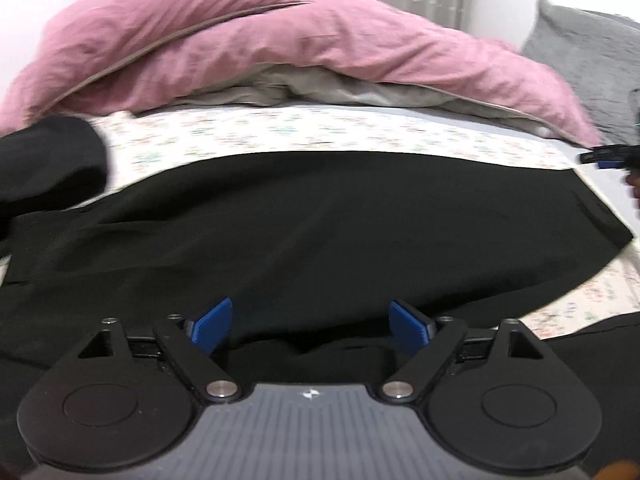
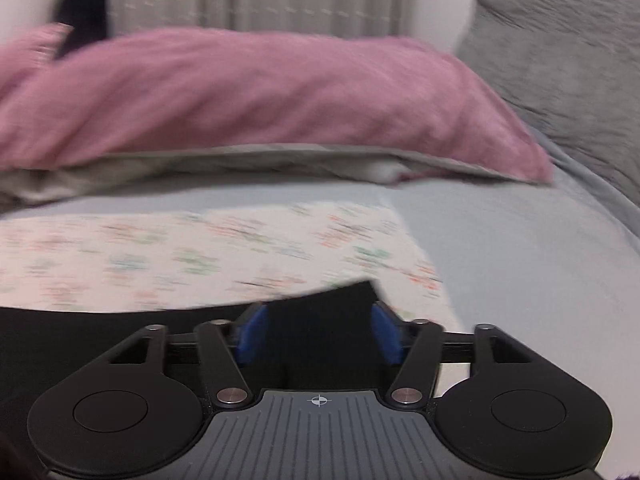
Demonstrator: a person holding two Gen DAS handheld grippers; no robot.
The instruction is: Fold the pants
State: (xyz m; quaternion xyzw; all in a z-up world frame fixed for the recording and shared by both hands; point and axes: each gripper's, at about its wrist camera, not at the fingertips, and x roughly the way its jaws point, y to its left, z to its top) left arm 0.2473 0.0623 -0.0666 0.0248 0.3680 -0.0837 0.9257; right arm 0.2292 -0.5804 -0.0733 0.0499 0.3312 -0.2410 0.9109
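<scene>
Landmark: we place every item by the black pants point(image 1: 320, 220), which lie flat across the floral sheet point(image 1: 320, 130) on the bed.
Dark bundle point(image 1: 48, 160): we see it at the pants' left end, on the sheet; what it is we cannot tell.
Left gripper point(image 1: 311, 325): we find its blue pads point(image 1: 212, 326) spread wide over the near edge of the pants, nothing pinched between them.
Pink duvet point(image 1: 248, 44): heaped beyond the pants' far edge, past the strip of sheet.
Right gripper point(image 2: 320, 330): at the pants' right-hand corner; we see its jaws partly apart, black cloth lying between the pads, no pad pressing on it.
Grey pillow point(image 2: 560, 64): well beyond the pants' right end, propped at the wall.
Pale blue sheet point(image 2: 520, 260): right of the pants, under the floral one.
</scene>
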